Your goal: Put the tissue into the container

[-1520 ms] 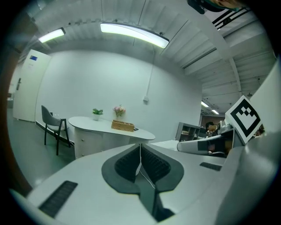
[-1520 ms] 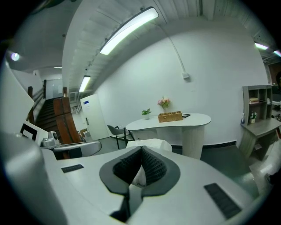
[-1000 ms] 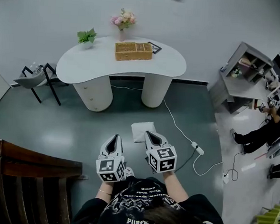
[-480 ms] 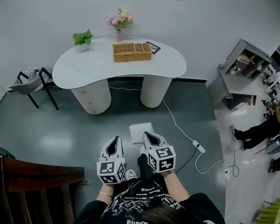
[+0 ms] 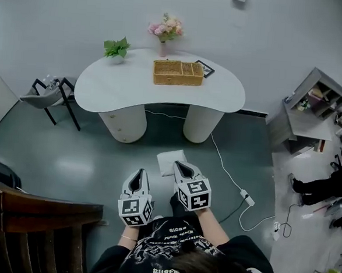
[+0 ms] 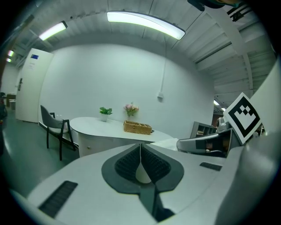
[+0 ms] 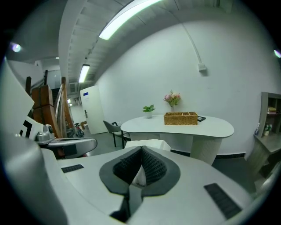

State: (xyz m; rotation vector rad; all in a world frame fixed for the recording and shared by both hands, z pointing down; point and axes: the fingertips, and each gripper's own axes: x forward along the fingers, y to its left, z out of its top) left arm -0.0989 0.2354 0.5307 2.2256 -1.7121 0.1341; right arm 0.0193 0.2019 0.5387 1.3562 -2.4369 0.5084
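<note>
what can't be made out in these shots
Inside of the basket: too small in the head view; its own wall hides it in both gripper views.
Near edge of the tissue: under the right claw in the head view.
The dark flat item behind the basket: too small to identify in any view.

Near corner of the tissue pack [image 5: 168, 159] behind the right tool [image 5: 179, 164]; container [image 5: 178, 73] contents too small.

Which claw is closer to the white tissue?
Right. The right gripper grips the tissue at its tips; the left gripper is apart, to its left.
</note>
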